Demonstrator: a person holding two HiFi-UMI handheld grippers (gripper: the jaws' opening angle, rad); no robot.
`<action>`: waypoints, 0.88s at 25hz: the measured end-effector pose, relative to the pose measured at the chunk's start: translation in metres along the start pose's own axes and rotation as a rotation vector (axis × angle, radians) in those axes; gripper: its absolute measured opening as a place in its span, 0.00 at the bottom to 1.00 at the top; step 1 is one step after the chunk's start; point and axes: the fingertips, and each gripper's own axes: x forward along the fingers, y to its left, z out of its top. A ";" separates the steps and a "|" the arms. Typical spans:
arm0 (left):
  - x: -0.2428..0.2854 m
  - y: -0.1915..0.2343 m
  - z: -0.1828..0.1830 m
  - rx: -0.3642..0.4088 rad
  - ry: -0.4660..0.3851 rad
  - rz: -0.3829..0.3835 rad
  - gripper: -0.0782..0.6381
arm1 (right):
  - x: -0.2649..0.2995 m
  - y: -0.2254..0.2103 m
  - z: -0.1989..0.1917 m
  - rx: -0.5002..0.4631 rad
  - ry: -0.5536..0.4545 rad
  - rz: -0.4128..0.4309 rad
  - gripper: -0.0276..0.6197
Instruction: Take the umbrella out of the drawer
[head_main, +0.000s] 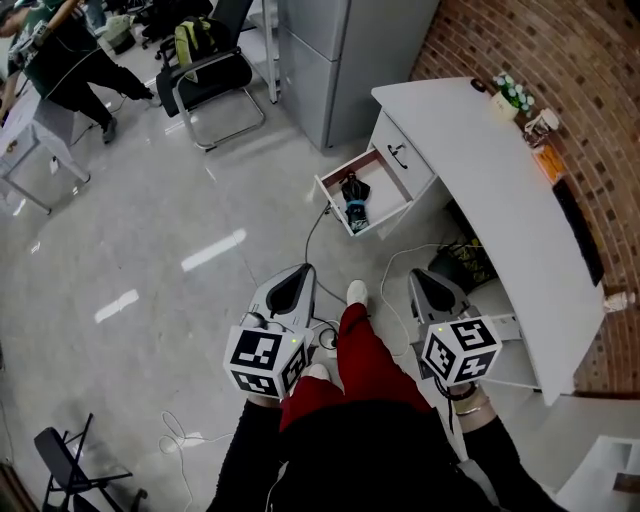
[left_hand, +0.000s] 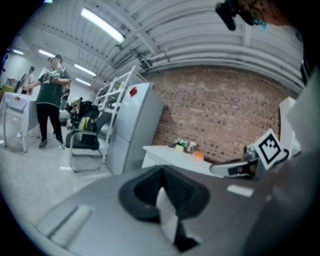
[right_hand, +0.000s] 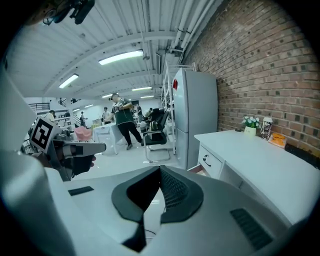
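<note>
The white desk (head_main: 500, 170) stands along the brick wall, and its top drawer (head_main: 335, 200) is pulled out over the floor. Inside the drawer lies the folded umbrella (head_main: 355, 196), black with a blue patch. My left gripper (head_main: 291, 287) and right gripper (head_main: 433, 287) are held side by side in front of my body, well short of the drawer. Both are shut with nothing in them. In the left gripper view the jaws (left_hand: 161, 176) meet in front of the desk (left_hand: 170, 152). In the right gripper view the jaws (right_hand: 159, 175) meet below the desk's drawer front (right_hand: 210, 161); the umbrella is hidden there.
A grey refrigerator (head_main: 340, 60) stands left of the desk, with a black chair (head_main: 205, 75) beyond it. Cables (head_main: 318, 235) trail over the floor from the drawer toward my feet. A small plant (head_main: 512, 95) and cups sit on the desk. A person (head_main: 70, 55) stands far left.
</note>
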 end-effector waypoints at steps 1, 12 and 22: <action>0.005 0.002 -0.002 0.003 0.007 0.000 0.11 | 0.006 -0.002 -0.001 0.007 0.002 0.005 0.04; 0.107 0.024 -0.026 -0.023 0.147 0.028 0.11 | 0.071 -0.054 -0.010 0.036 0.070 0.023 0.04; 0.251 0.046 -0.077 -0.057 0.330 0.079 0.12 | 0.151 -0.115 -0.028 0.016 0.175 0.082 0.04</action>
